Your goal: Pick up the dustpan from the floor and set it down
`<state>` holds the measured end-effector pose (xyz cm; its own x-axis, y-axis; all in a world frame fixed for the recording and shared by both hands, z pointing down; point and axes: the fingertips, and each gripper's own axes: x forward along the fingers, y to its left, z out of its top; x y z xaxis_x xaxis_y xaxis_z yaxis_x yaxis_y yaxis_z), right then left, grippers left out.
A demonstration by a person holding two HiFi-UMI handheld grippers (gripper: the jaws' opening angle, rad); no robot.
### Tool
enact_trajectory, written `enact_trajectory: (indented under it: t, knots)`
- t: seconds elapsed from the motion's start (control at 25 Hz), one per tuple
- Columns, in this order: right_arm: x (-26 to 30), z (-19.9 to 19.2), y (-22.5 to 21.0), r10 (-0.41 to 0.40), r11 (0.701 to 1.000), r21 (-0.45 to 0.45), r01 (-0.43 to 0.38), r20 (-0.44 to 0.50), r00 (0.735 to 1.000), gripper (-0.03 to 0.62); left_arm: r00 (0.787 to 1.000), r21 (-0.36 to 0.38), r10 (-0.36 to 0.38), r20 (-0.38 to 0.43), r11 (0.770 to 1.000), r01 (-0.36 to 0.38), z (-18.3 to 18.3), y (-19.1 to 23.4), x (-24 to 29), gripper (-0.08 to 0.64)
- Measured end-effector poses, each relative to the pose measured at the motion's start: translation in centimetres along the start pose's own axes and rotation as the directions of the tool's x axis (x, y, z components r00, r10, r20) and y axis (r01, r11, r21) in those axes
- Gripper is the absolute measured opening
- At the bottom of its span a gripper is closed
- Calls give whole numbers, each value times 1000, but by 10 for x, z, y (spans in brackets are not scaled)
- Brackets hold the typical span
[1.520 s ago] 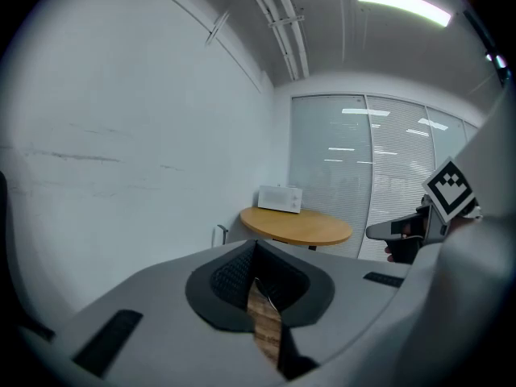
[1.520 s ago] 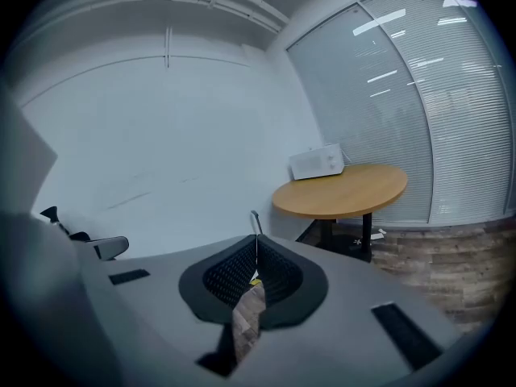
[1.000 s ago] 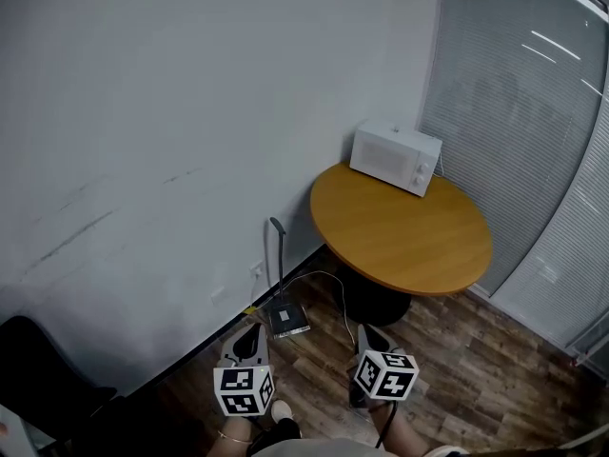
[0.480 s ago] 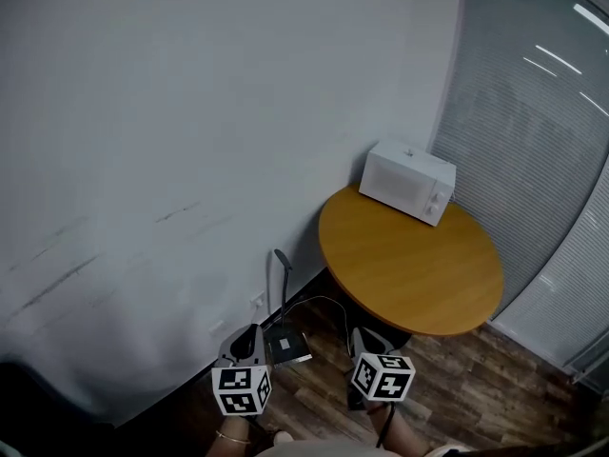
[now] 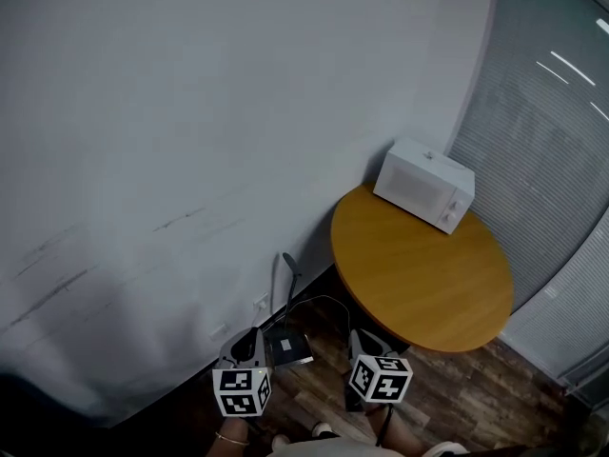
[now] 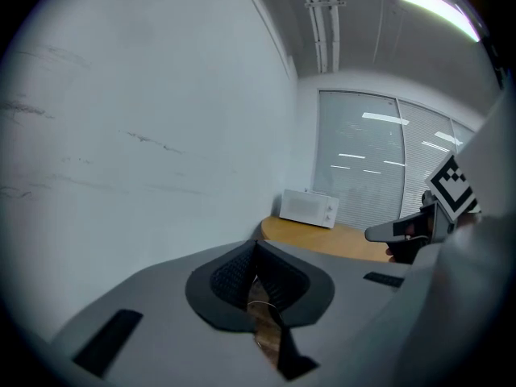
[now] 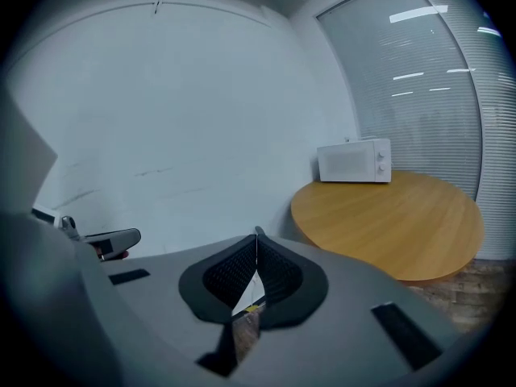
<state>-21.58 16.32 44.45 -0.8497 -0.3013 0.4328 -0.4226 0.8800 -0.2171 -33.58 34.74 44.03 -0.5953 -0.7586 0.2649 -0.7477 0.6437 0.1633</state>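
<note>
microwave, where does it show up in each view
Head view: the microwave sits right of centre, at the table's far edge beside the blinds.
Left gripper view: small, just right of and below centre, against the wall.
Right gripper view: right of centre, about mid-height.
Shared landmark: the round wooden table it stands on, seen in all three.

Dustpan (image 5: 288,347): dark flat pan with pale patch, rested on wood floor (image 5: 457,398) at foot of wall (image 5: 190,112); thin long handle stood upright, top bent.
</note>
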Motion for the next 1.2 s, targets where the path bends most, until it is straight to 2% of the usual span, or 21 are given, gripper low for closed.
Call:
enact_trajectory:
  t: [0.16,0.4,0.68,0.88,1.0,1.2]
  knots:
    - [22,-1,1,6,1000,-12,-6,-26,1000,32,1000,-15,17,-20,1000,-18,-6,9,10,17]
    - [63,20,7,56,998,-29,-56,-20,998,32,997,-19,68,-38,997,-69,-3,23,34,17]
    - [114,41,-1,109,994,-24,-110,-31,994,32,995,11,88,-52,996,-88,13,21,83,17]
    - [142,58,-14,116,987,-112,-118,-23,993,32,994,25,102,-46,995,-101,21,15,113,17]
    - [159,63,-18,127,987,-98,-129,-32,991,32,993,38,112,-47,993,-110,25,17,129,17]
    - [175,65,-18,122,991,-51,-124,-52,991,32,994,66,85,-61,995,-81,30,24,148,17]
